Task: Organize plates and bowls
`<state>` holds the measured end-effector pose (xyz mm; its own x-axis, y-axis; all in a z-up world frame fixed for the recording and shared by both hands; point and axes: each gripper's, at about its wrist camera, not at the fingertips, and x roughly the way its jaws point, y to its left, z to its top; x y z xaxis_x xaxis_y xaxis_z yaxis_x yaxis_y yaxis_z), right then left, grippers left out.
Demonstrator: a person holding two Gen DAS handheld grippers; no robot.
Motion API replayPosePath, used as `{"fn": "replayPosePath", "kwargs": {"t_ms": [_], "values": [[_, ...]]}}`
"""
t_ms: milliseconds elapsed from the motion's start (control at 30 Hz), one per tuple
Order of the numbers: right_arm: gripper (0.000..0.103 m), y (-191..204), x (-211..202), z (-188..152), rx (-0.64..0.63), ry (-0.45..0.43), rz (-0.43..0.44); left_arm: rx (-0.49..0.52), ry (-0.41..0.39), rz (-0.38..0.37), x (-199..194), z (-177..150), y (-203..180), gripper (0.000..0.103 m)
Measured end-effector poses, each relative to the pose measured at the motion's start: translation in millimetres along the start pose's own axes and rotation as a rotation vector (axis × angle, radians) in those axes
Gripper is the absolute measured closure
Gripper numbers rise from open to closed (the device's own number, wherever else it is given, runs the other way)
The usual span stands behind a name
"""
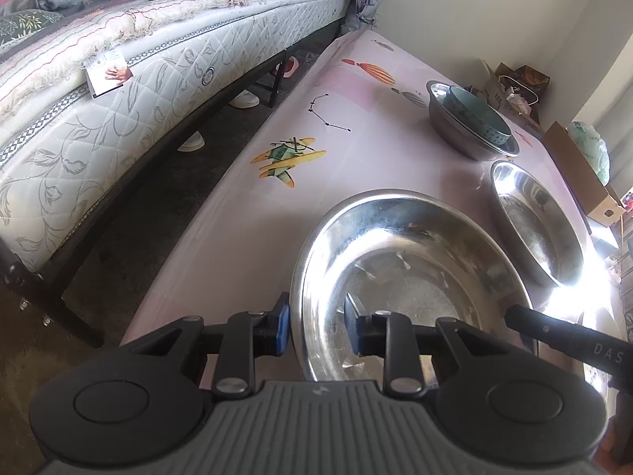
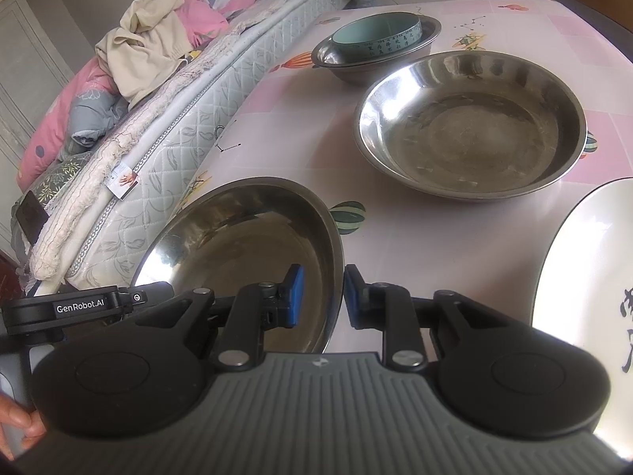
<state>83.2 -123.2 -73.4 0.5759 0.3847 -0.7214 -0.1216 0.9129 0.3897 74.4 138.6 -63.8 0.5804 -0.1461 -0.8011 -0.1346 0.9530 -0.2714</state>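
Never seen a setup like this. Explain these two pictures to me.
No robot here: a person holds a two-finger clamp in each hand, each with a camera looking along its fingers. One picture is from the left gripper, the other from the right gripper. On the pink patterned table sit a near shiny steel basin, a second steel basin, a farther steel basin with a pale green ceramic bowl inside, and a white plate with black characters. Both grippers straddle opposite sides of the near basin's rim; whether they actually pinch it is unclear.
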Motion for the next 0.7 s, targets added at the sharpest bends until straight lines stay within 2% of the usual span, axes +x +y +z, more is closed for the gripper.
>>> {"fn": "replayPosePath", "kwargs": {"t_ms": [700], "values": [[0.081,11,2,-2,-0.024,0.020,0.022,-0.027,0.001,0.015,-14,-10,12,0.075]]}}
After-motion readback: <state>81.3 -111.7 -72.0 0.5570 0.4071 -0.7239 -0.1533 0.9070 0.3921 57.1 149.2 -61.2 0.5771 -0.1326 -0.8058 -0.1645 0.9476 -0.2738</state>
